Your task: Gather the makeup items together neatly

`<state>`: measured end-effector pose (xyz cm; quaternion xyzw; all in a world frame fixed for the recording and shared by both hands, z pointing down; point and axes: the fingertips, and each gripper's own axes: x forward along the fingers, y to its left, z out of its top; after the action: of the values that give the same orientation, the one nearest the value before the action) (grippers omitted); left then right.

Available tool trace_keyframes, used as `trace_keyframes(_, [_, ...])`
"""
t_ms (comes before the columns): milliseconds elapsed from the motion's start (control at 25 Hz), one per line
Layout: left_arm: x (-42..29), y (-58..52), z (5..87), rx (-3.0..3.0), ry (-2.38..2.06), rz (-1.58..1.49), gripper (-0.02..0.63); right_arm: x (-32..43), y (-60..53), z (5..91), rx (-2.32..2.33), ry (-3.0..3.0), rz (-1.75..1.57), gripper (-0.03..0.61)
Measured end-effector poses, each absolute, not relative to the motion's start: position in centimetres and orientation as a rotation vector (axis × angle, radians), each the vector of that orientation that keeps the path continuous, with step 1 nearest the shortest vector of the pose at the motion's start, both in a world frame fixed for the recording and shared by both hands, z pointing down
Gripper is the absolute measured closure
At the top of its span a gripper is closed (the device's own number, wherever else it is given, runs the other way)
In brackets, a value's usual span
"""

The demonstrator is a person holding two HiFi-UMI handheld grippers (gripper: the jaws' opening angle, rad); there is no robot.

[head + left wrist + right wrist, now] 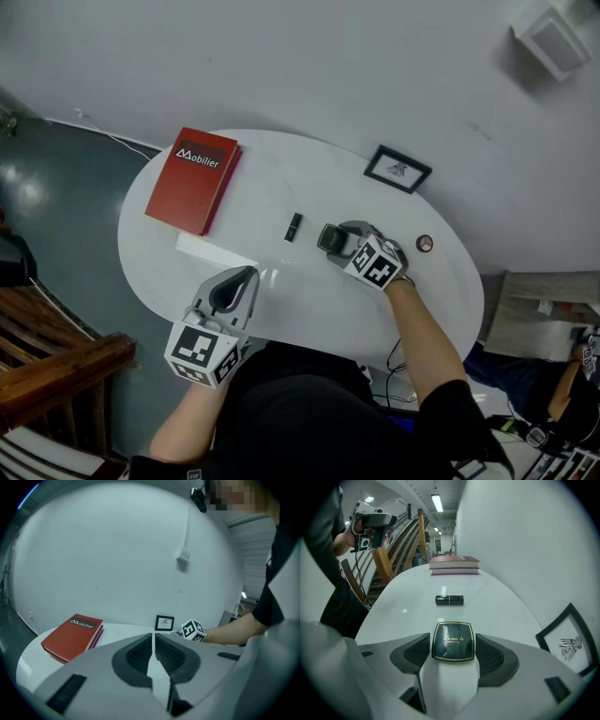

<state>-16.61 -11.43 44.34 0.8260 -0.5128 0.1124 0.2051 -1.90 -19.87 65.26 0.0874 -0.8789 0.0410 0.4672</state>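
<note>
Right gripper (452, 643): the jaws are standing a compact's width apart, pads seeming to press on both sides of the black powder compact (453, 638), which is lying flat, lid up, on the white bench (281, 169). The black lipstick (449, 600) is lying dead ahead at 12 o'clock of these jaws, near but apart, its long axis running crosswise, 9 to 3. A small round pot (425, 244) is sitting behind the jaws at 6 o'clock, near the wrist. The right forearm is reaching low across the bench, jaws pointing toward the red book (192, 178). Left gripper (153, 637): its jaws are drawn almost together, gripping nothing, hanging over the near bench edge. Judging by this, the right hand is the nearer one for bringing compact and lipstick together.
</note>
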Motion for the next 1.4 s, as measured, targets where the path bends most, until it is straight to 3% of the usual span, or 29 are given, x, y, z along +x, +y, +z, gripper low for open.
trace_keyframes(800, [-13.9,-9.8,39.9,2.554,-1.213,0.165,0.584,1.0,-13.2,42.2,0.836,-2.69,0.31,0.323])
trace_keyframes(960, [-12.9,-9.5,39.2,2.586,-1.176,0.153,0.584,2.3,-10.8,39.0,0.932,-2.755,0.322,0.418])
trace_keyframes(1400, [-8.8,-10.8,37.6,2.631,-1.169,0.181,0.584,9.0,-9.4,33.6,1.136,-2.865,0.25,0.522])
